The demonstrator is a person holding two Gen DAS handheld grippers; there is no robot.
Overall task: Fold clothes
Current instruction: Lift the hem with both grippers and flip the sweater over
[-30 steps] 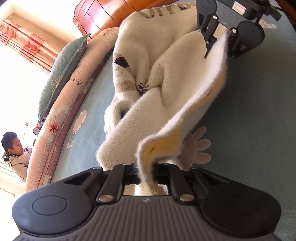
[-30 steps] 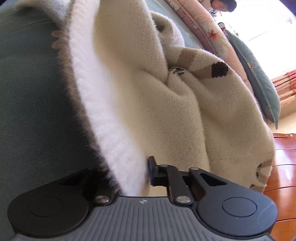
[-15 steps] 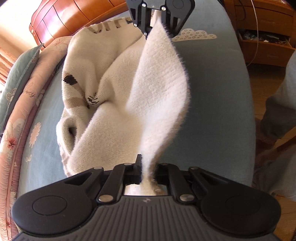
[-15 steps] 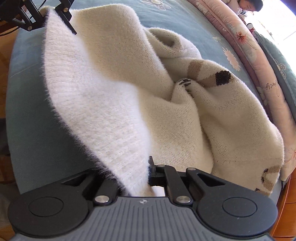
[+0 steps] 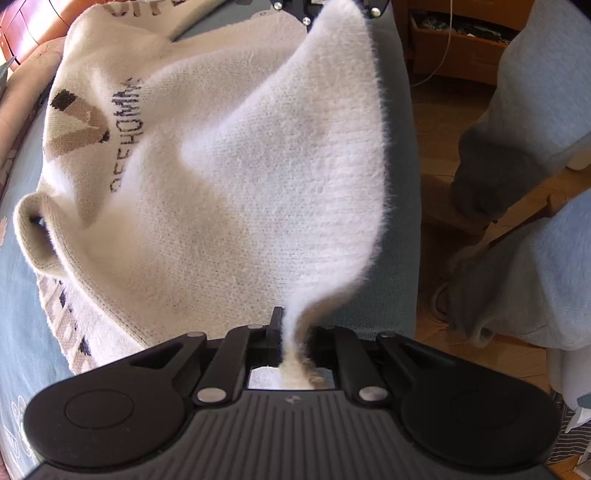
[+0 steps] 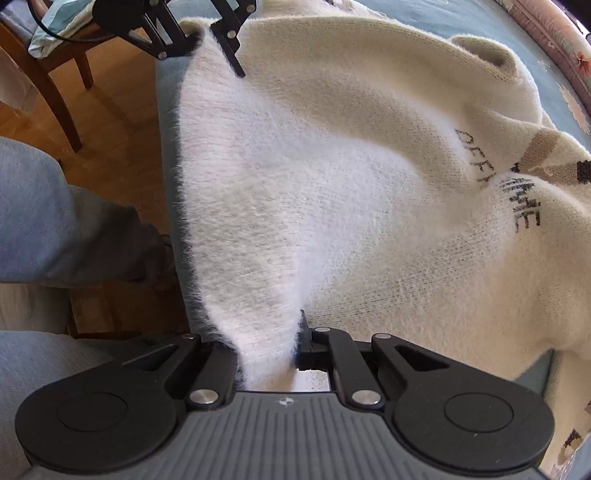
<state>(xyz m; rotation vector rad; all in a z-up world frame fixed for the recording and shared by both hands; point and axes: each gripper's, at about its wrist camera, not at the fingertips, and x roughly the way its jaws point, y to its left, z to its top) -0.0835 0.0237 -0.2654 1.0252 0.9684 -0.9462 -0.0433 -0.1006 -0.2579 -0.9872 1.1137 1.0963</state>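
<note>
Between both claws a cream sweater (image 5: 258, 192) edge, left claw (image 5: 293, 345) pinching it, right claw (image 6: 269, 354) pinching it, over blue bed (image 5: 395, 288)

Bright daylight, soft shadows, sharp focus, strong fisheye bending at edges

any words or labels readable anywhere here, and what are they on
"DEF...": dark knitted letters on the cream sweater, right wrist view; a fold swallows the middle, and the last letters read roughly "...HME", unsure.
The same lettering in the left wrist view runs sideways and reversed, not reliably readable.
More dark letters at the sweater's far edge are cut off: unreadable.
A small logo on the gripper body, no text.
</note>
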